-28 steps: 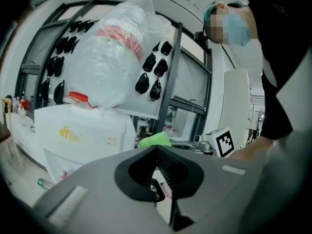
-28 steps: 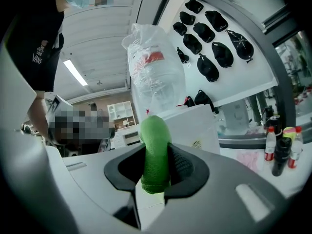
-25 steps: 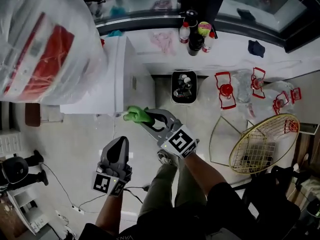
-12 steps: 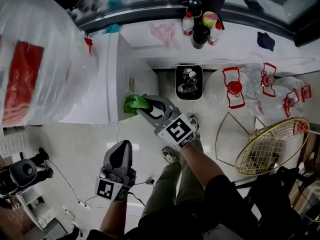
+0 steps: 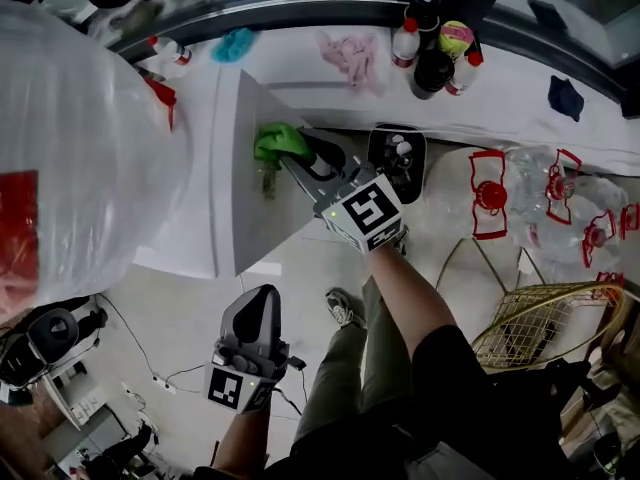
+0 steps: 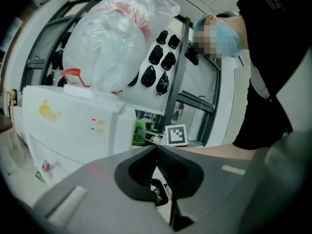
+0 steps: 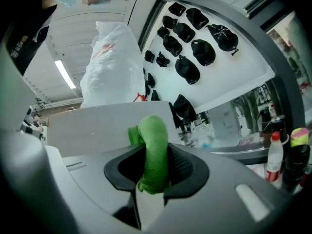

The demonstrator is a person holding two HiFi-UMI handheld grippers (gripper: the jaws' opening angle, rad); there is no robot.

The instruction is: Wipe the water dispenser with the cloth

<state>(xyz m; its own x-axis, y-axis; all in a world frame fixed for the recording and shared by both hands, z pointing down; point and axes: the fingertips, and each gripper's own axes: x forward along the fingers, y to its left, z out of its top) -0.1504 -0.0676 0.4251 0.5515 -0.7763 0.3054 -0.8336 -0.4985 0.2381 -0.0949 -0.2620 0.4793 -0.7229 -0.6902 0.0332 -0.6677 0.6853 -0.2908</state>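
Observation:
The white water dispenser [image 5: 235, 173] stands at the left of the head view, with a big clear plastic bag [image 5: 70, 138] resting on top of it. My right gripper [image 5: 292, 153] is shut on a green cloth [image 5: 278, 142] and presses it against the dispenser's side panel. In the right gripper view the green cloth [image 7: 153, 147] is clamped between the jaws, right at the white panel [image 7: 102, 123]. My left gripper [image 5: 255, 313] hangs lower, away from the dispenser, shut and empty. The left gripper view shows the dispenser's front [image 6: 73, 126] and the green cloth [image 6: 140, 133] beyond it.
A small bin [image 5: 398, 160] stands on the floor just right of the dispenser. Bottles [image 5: 432, 43] and a pink rag [image 5: 350, 53] sit on the white ledge behind. Empty water jugs with red handles [image 5: 520, 193] and a gold wire basket [image 5: 545, 333] lie to the right. Cables [image 5: 165, 373] run across the floor.
My right gripper has carried the green cloth up along the dispenser's side, from its lower edge towards the top. The left gripper has stayed low and shut.

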